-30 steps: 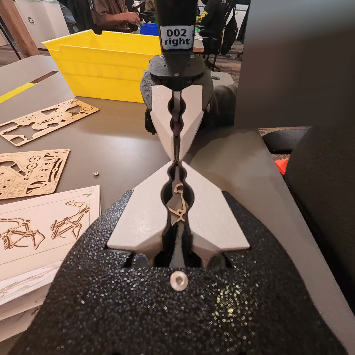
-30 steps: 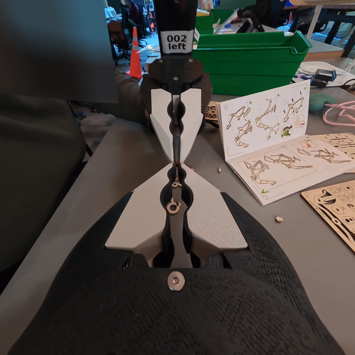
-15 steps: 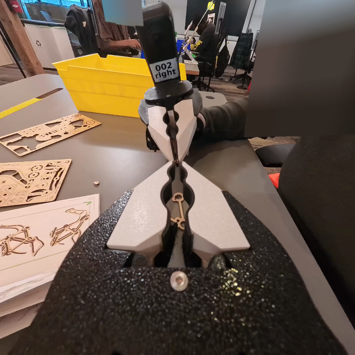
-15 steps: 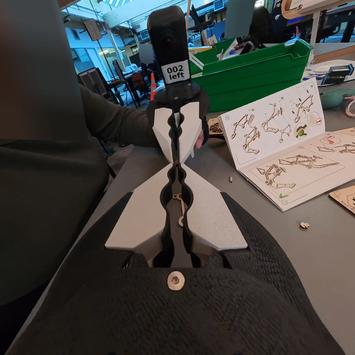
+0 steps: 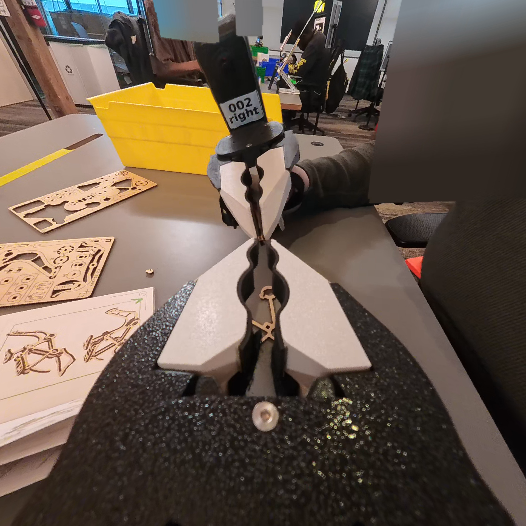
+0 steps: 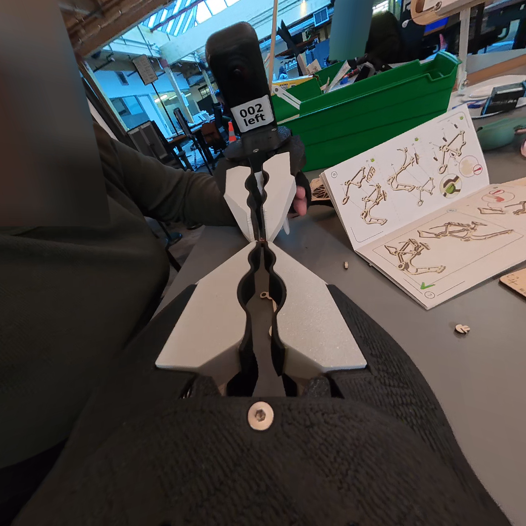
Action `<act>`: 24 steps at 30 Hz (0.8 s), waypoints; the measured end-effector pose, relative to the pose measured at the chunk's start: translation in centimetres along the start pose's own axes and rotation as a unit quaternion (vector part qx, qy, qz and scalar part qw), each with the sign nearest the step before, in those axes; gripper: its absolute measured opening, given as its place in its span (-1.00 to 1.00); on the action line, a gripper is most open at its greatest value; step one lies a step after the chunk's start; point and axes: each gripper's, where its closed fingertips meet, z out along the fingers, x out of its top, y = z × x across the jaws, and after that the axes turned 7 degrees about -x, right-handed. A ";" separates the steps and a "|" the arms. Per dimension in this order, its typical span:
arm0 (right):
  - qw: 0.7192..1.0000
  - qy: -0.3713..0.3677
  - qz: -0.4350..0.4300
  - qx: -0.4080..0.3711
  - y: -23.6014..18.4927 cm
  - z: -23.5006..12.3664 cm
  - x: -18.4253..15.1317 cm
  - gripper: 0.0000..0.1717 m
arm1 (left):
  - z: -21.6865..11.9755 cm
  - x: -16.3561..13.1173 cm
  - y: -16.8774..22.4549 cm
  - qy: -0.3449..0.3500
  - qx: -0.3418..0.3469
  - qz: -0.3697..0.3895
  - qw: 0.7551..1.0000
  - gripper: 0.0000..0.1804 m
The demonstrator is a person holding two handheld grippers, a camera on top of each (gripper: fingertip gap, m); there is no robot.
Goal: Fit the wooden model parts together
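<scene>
Grey tabletop (image 5: 176,227) in a busy workshop, with the open illustrated instruction booklet (image 6: 427,216) propped beside it for reference. Both are held tip to tip above it: the left gripper (image 5: 260,241) and right gripper (image 6: 261,242) are each pinched closed on a tiny tan wooden peg piece (image 5: 260,238), probably to press parts together. A thin tan wooden linkage part (image 5: 269,316) hangs below the left fingers.

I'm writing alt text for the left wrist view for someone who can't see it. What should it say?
Two hand-held grippers meet tip to tip above a grey table, the left gripper near the camera and the right gripper facing it, with a tiny wooden piece pinched where they meet. A slim wooden model part shows through the near gripper's fingers. Wooden part sheets, an instruction booklet and a yellow bin sit left.
</scene>
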 end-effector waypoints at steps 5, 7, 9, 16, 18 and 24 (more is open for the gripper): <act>0.999 0.017 0.029 0.005 0.4 -0.3 0.4 -1.00 | -0.2 0.2 -0.1 0.003 0.000 -0.012 1.000 -0.94; 0.999 0.024 0.037 0.006 0.5 -0.4 0.6 -1.00 | -0.1 0.2 -0.1 0.003 -0.001 -0.017 1.000 -0.94; 0.999 0.026 0.039 0.008 0.5 -0.4 0.7 -1.00 | 0.0 0.1 -0.1 0.004 -0.001 -0.022 1.000 -0.95; 0.999 0.023 0.035 0.011 0.2 -0.2 0.6 -1.00 | -0.1 0.3 -0.4 0.018 0.000 -0.052 0.999 -0.95; 0.999 0.023 0.033 0.010 0.2 -0.2 0.6 -1.00 | -0.1 0.4 -0.2 0.019 -0.004 -0.051 0.999 -0.97; 1.000 0.022 0.019 0.005 0.2 -0.2 0.6 -1.00 | -0.1 0.4 -0.2 0.021 -0.007 -0.052 0.998 -0.99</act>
